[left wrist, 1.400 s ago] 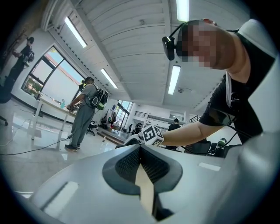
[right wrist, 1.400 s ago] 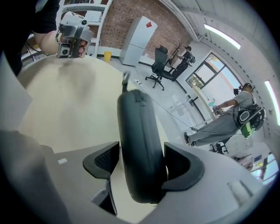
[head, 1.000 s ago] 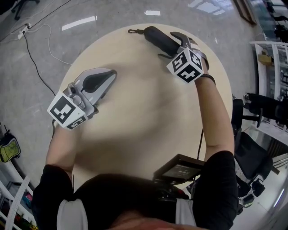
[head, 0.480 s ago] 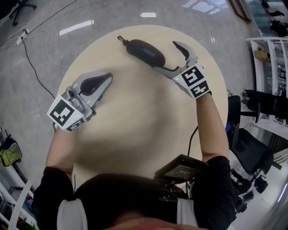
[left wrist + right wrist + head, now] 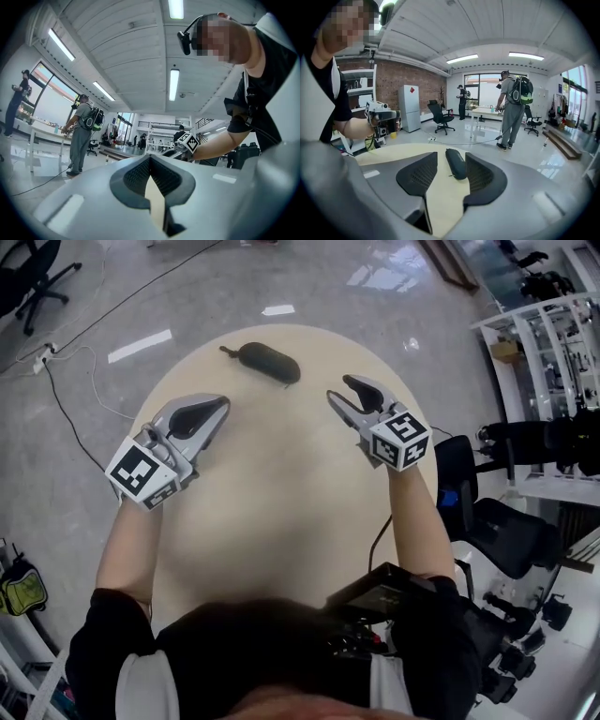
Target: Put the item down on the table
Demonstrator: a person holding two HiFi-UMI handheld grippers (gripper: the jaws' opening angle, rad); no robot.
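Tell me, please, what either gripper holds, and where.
Nothing. The case lies on the table; left gripper is shut, empty; right gripper: jaws just closed partway, nothing between.

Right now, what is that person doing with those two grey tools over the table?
A person holds a grey tool in each hand above the round pale wooden table. The black oblong soft case lies on the table's far side, and nothing touches it. The right tool is open and empty; its jaws have just been closing partway, and the case sits beyond them. The left tool is shut and empty. So the case looks already put down.
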